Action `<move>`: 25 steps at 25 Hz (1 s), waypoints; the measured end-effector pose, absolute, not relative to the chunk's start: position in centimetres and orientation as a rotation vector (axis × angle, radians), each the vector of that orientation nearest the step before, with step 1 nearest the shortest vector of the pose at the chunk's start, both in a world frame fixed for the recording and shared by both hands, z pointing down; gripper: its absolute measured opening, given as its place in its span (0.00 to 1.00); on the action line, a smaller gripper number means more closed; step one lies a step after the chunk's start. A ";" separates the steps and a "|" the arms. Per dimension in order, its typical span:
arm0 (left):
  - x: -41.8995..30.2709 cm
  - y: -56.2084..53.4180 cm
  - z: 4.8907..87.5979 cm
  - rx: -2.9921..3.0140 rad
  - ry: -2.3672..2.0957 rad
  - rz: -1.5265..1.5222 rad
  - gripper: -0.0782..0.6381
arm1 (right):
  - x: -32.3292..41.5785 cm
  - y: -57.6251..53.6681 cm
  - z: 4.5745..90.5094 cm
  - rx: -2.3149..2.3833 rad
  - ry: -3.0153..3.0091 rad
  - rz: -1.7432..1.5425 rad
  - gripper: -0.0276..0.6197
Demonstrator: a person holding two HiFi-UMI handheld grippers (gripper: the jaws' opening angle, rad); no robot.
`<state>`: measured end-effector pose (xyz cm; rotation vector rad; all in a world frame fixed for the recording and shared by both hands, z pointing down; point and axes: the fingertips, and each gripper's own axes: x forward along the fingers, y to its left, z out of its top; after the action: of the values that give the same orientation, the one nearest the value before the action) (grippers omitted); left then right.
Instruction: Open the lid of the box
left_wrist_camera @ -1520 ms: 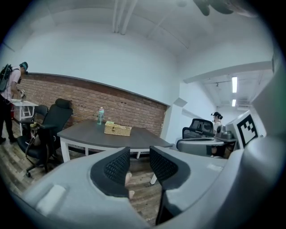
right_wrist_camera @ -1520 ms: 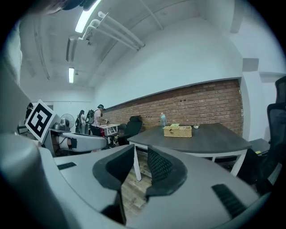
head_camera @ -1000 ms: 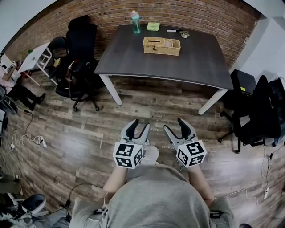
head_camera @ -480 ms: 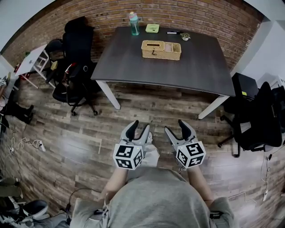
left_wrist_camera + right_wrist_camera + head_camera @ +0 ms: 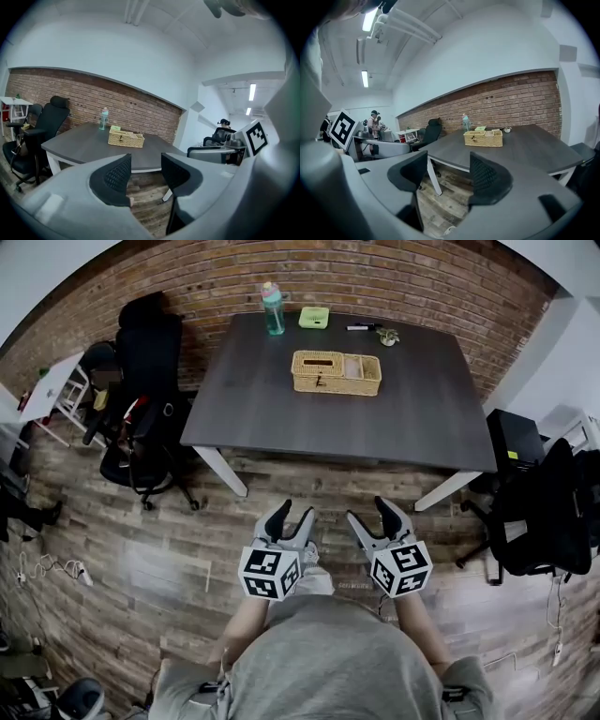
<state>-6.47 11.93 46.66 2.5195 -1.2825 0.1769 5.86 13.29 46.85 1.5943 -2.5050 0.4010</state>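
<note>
Two steps short of the table (image 5: 403,418), the head view shows the left gripper (image 5: 292,512) and right gripper (image 5: 370,510). The table has drawn nearer, so the approach goes on. The box (image 5: 336,372) sits mid-table, lid shut.

Left gripper view: jaws apart, empty, open floor before the table's edge.

Right gripper view: jaws likewise apart, empty.

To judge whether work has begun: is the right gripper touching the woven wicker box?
Apart. Head view: the right gripper hangs over wooden floor, with bare dark tabletop between it and the woven wicker box.
</note>
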 end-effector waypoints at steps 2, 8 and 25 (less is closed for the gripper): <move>-6.5 9.6 46.3 2.527 -1.269 0.175 0.37 | 5.7 11.0 46.4 1.601 -2.502 0.393 0.47; -7.0 3.2 45.6 2.544 -1.251 0.166 0.37 | 4.8 4.4 45.7 1.616 -2.503 0.369 0.47; -8.1 -8.9 46.1 2.539 -1.215 0.178 0.37 | 3.9 -7.9 46.4 1.648 -2.458 0.377 0.47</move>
<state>-8.12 -8.95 46.09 2.5388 -1.2151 0.1780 3.86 -7.86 46.42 1.6482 -2.4575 0.3766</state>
